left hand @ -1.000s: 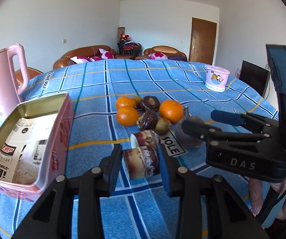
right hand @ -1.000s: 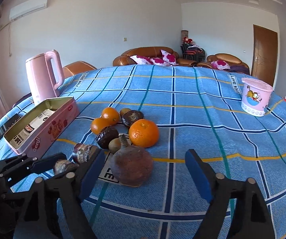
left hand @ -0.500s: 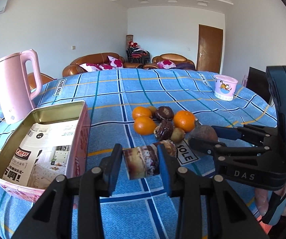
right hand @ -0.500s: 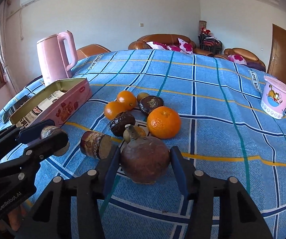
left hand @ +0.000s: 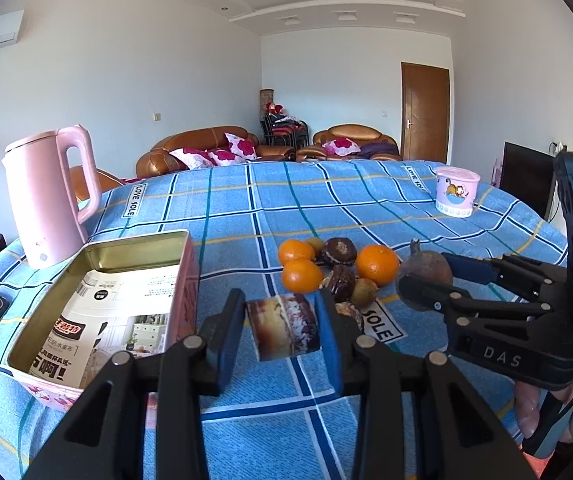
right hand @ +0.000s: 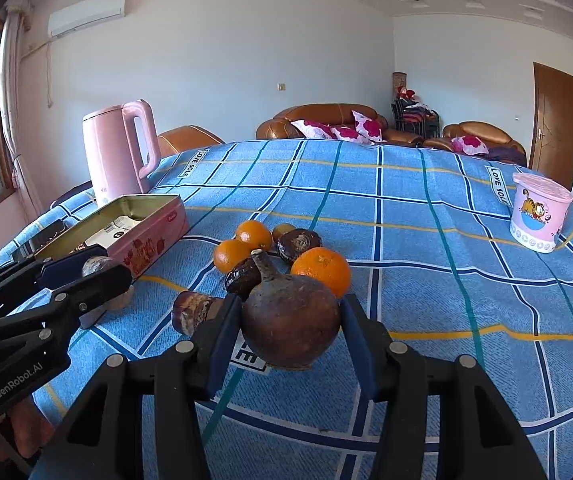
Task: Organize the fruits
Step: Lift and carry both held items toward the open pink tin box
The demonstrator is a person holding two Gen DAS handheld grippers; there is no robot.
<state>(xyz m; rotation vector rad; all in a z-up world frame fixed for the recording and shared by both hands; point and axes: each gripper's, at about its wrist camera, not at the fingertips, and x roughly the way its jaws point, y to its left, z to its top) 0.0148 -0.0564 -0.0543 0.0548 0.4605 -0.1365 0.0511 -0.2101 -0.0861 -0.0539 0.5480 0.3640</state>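
1. Left wrist view: my left gripper [left hand: 282,330] is clamped on a cut, brown-and-cream fruit piece [left hand: 283,330]. A second ago that piece sat low by the cloth; now it hangs clear of it, closer to the pink tin [left hand: 184,276].
2. My right gripper [right hand: 291,332] stood wide around the brown stemmed fruit [right hand: 290,322] a second ago. It has since closed on it, pads against both sides, and the fruit looks lifted or nearly so; I cannot be sure.
3. I judge both picks made, so the carry to the tin comes next. It holds only printed paper so far.
4. Three oranges [right hand: 321,270] and several dark fruits [right hand: 298,242] wait in a cluster mid-table.
5. A blue checked tablecloth [right hand: 426,240] covers the table. A pink kettle [left hand: 50,200] stands behind the tin, and a pink cartoon tub [right hand: 538,210] sits well apart on the right.
6. Brown sofas [left hand: 202,150] and a wooden door [left hand: 425,112] line the far walls.
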